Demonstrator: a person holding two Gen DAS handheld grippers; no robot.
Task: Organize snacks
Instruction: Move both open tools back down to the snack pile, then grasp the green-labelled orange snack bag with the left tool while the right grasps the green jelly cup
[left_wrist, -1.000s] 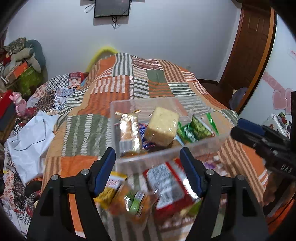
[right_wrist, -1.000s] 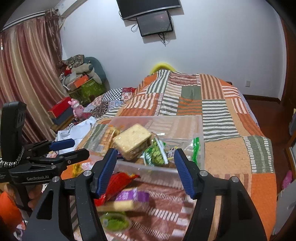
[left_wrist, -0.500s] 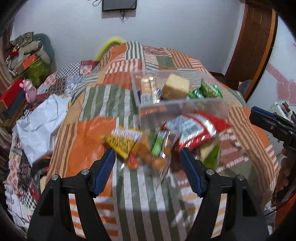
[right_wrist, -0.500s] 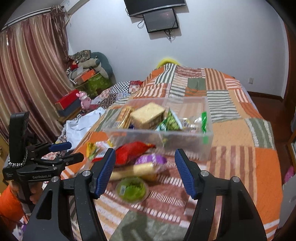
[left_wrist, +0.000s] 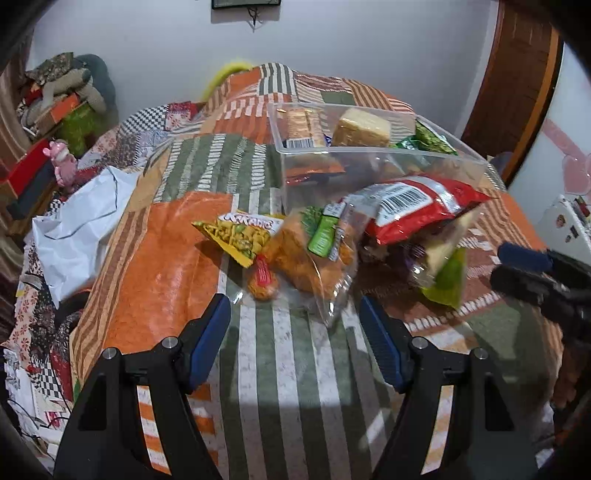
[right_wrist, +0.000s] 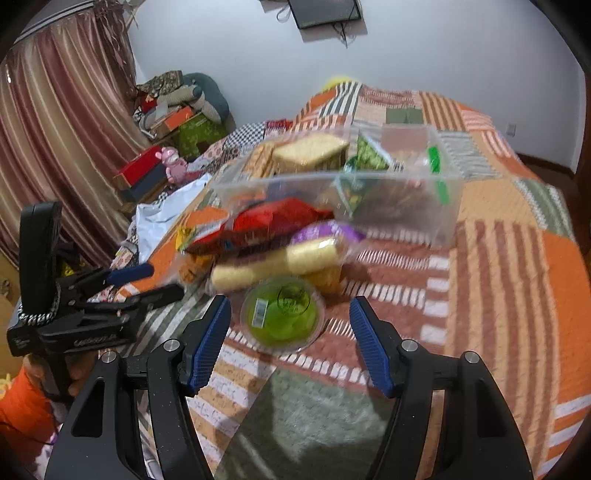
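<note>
Both claws dropped nearer; snacks (right_wrist: 280, 258) blur.

Clear snack bin (left_wrist: 369, 162) part-filled on quilt, loose snack packs (left_wrist: 317, 254) piled just in front

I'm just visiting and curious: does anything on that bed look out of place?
Yes. Several snacks lie heaped on the patchwork quilt outside the clear plastic bin: a red foil packet, a yellow chip bag and a round green-filled cup.
</note>
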